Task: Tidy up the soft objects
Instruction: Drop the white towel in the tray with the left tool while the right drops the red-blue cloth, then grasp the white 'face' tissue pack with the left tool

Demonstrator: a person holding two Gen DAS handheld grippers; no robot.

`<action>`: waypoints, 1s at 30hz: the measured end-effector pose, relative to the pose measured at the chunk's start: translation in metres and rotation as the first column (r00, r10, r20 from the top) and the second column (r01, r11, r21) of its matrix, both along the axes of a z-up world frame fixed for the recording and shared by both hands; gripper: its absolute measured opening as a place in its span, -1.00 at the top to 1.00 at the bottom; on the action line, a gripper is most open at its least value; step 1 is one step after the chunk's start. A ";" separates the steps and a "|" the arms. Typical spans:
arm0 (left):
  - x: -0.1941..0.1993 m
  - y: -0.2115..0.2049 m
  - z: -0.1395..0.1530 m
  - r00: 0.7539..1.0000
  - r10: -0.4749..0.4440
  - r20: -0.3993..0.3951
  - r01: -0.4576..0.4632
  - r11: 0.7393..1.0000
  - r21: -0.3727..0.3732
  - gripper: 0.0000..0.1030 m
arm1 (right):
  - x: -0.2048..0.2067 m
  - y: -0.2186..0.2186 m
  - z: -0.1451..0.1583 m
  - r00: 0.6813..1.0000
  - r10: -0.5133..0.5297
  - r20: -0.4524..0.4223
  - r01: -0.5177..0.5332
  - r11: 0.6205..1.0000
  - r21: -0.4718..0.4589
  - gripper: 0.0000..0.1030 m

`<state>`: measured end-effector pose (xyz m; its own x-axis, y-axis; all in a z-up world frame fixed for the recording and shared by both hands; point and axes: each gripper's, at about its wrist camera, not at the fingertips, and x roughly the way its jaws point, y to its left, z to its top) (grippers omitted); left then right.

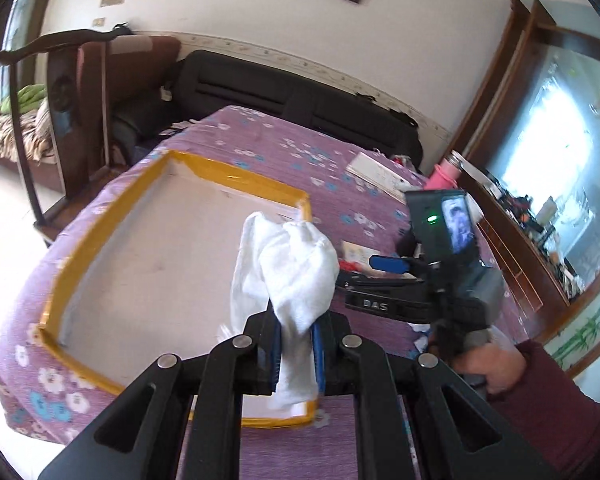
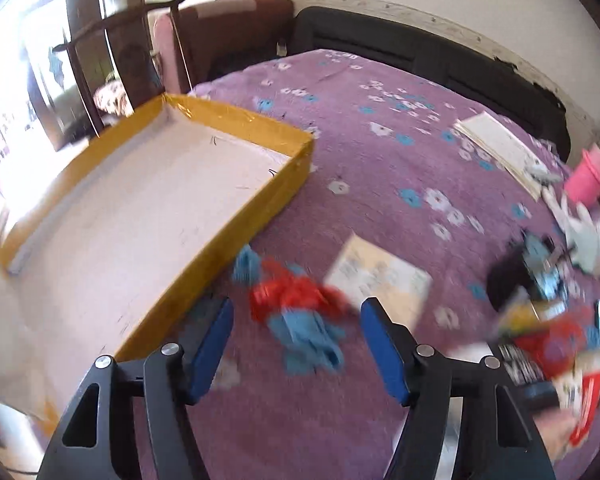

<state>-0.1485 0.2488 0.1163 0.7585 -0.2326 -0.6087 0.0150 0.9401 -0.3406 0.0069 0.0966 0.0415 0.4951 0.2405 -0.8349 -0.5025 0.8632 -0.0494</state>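
The left gripper (image 1: 294, 354) holds a white cloth (image 1: 288, 264) above the tray (image 1: 236, 174), and the right gripper (image 2: 296, 344), open and empty, hangs right over the red-and-blue cloth (image 2: 294, 314) on the bed (image 2: 380, 92).

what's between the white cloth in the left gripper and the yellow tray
Nothing visible. The left gripper holds the white cloth right above the yellow tray, whose pale floor looks bare in both views.
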 end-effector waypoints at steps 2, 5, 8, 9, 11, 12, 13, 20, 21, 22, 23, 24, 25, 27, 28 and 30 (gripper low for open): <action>0.000 0.008 0.000 1.000 0.007 0.001 -0.007 1.000 -0.004 0.79 | 0.006 0.009 -0.011 1.000 0.010 -0.016 -0.011 0.999 -0.038 0.13; 0.004 0.016 -0.001 1.000 0.003 0.007 -0.003 1.000 0.000 0.79 | 0.008 0.008 -0.015 0.999 0.003 -0.032 -0.004 0.999 -0.038 0.22; 0.015 0.023 0.000 1.000 -0.011 0.004 0.011 1.000 -0.002 0.79 | 0.007 -0.003 -0.004 0.999 -0.022 -0.038 0.023 1.000 0.009 0.23; 0.022 0.025 0.002 1.000 -0.015 0.003 0.015 1.000 -0.005 0.79 | 0.005 -0.008 0.007 0.999 -0.038 -0.027 0.038 0.999 0.036 0.23; 0.038 0.032 0.005 1.000 -0.018 0.002 0.018 1.000 -0.016 0.78 | 0.006 -0.011 0.023 0.999 -0.048 -0.009 0.049 0.995 0.082 0.23; 0.048 0.036 0.005 1.000 -0.017 -0.002 0.017 1.000 -0.024 0.76 | 0.009 -0.011 0.031 0.999 -0.046 -0.008 0.047 0.992 0.116 0.23; 0.062 0.039 0.005 1.000 -0.019 -0.012 0.018 0.999 -0.035 0.74 | 0.013 -0.010 0.039 0.999 -0.040 -0.017 0.042 0.986 0.159 0.23; 0.155 0.054 -0.021 0.992 -0.032 -0.123 0.017 0.993 -0.120 -0.01 | 0.057 0.037 0.041 0.997 -0.015 -0.081 0.037 0.960 0.276 0.20; 0.164 0.056 -0.026 0.991 -0.026 -0.131 0.009 0.992 -0.129 -0.16 | 0.062 0.042 0.039 0.997 -0.018 -0.082 0.039 0.961 0.272 0.18; 0.172 0.058 -0.030 0.991 -0.004 -0.136 -0.013 0.993 -0.120 -0.31 | 0.067 0.047 0.036 0.997 -0.024 -0.078 0.044 0.963 0.267 0.16; 0.176 0.058 -0.032 0.990 0.018 -0.140 -0.033 0.994 -0.105 -0.32 | 0.072 0.050 0.034 0.997 -0.030 -0.075 0.049 0.963 0.265 -0.01; 0.181 0.060 -0.035 0.988 0.037 -0.150 -0.052 0.994 -0.097 -0.32 | 0.077 0.053 0.032 0.997 -0.042 -0.072 0.059 0.965 0.255 -0.25; 0.181 0.062 -0.038 0.987 0.039 -0.158 -0.057 0.992 -0.110 -0.32 | 0.081 0.053 0.032 0.997 -0.050 -0.066 0.065 0.966 0.249 -0.33; 0.178 0.064 -0.039 0.987 0.029 -0.158 -0.053 0.988 -0.147 -0.33 | 0.079 0.049 0.037 0.997 -0.064 -0.038 0.072 0.965 0.253 -0.43; 0.172 0.062 -0.038 0.988 0.022 -0.150 -0.045 0.988 -0.150 -0.34 | 0.077 0.044 0.042 0.997 -0.067 -0.029 0.072 0.962 0.262 -0.46; 0.161 0.058 -0.034 0.990 0.028 -0.142 -0.045 0.992 -0.118 -0.35 | 0.071 0.029 0.051 0.996 -0.084 -0.018 0.086 0.958 0.273 -0.54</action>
